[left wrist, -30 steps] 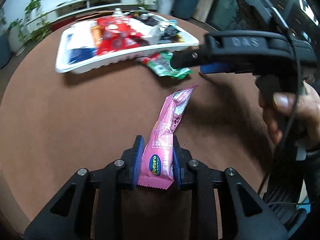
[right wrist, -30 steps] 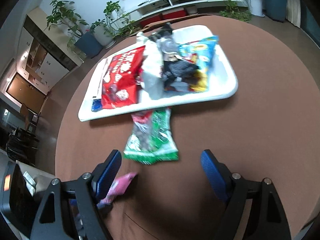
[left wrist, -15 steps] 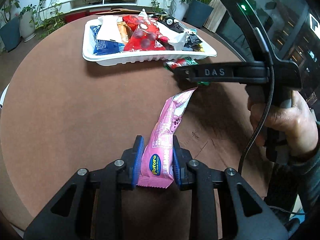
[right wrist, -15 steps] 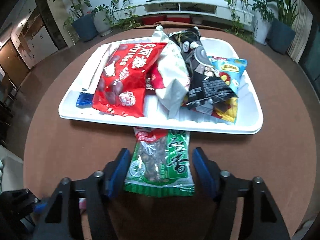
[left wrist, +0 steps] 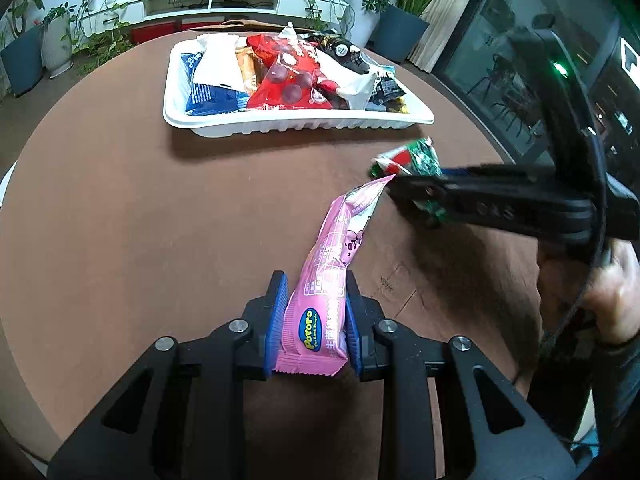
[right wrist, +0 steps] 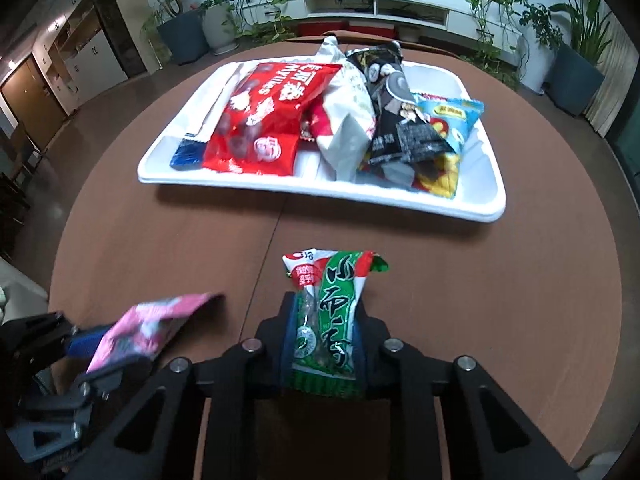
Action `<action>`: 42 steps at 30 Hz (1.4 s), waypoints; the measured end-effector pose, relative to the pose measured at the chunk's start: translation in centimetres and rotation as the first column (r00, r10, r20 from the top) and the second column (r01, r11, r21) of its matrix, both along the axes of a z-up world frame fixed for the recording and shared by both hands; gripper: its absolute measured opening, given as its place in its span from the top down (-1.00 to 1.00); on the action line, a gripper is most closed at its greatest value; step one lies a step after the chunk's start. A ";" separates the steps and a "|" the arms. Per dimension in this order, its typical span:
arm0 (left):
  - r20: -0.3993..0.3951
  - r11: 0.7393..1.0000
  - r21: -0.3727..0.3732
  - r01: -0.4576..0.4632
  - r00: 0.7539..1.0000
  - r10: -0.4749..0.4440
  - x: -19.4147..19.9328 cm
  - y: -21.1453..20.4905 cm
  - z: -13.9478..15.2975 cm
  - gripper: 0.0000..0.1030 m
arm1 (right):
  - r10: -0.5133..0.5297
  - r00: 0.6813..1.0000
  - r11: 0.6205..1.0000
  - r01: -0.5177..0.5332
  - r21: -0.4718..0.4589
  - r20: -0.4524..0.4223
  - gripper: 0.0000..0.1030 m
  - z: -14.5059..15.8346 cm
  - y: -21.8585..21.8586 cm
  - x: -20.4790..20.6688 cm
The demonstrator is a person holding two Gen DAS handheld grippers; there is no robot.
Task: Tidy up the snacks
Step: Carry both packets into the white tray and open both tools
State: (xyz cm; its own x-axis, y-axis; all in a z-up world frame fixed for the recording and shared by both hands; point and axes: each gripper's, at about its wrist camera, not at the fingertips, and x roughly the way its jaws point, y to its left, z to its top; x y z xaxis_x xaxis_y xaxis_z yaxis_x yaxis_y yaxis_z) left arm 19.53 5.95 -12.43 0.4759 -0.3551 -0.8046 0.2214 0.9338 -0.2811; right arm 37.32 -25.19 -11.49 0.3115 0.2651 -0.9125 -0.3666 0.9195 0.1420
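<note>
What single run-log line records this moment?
left gripper: shut on pink Pororo packet | right gripper: just closed on green snack packet | white tray: other snacks inside

Even indoor light from above, soft shadow under the white tray (left wrist: 304, 126) on the desk (left wrist: 160, 220). Fisheye bends the edges, corners go black; pink packet (right wrist: 140, 330) smears with blur.

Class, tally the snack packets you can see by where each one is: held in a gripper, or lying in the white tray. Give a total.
Held in a gripper: 2, the pink packet and the green packet
Lying in the white tray: at least 5 visible; they overlap, so more may be hidden
Total: at least 7
</note>
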 end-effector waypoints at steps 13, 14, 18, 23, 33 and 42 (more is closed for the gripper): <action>0.046 0.995 -0.090 -0.033 0.998 0.038 0.9 1.2 2.9 0.52 | -0.110 0.994 0.965 0.107 0.240 -0.001 0.50 3.8 -5.9 -2.0; 0.052 0.995 -0.094 -0.037 0.998 0.042 1.0 1.3 3.2 0.52 | -0.124 0.992 0.962 0.120 0.245 0.000 0.50 4.0 -6.5 -1.9; 0.074 0.992 -0.109 -0.060 0.995 0.068 1.9 2.4 4.5 0.52 | -0.181 0.983 0.947 0.172 0.269 0.008 0.50 4.9 -8.6 -1.0; 0.130 0.988 -0.118 -0.097 0.985 0.112 3.9 4.0 7.4 0.52 | -0.231 0.972 0.934 0.209 0.289 0.043 0.50 6.7 -10.6 0.7; 0.222 0.984 -0.130 -0.125 0.963 0.152 10.1 4.7 12.8 0.52 | -0.159 0.971 0.934 0.088 0.347 0.180 0.50 13.4 -6.7 6.6; 0.204 0.981 -0.134 -0.139 0.965 0.165 15.7 4.0 12.2 0.52 | -0.076 0.985 0.935 0.016 0.354 0.155 0.49 11.7 -0.6 11.7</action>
State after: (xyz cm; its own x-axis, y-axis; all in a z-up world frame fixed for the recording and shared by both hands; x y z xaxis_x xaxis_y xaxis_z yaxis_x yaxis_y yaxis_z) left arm 35.25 9.92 -0.25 0.6872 -0.3511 -0.6360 0.1462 0.9244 -0.3524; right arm 49.06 -25.75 0.22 0.4674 0.5403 -0.6997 -0.3705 0.8384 0.3998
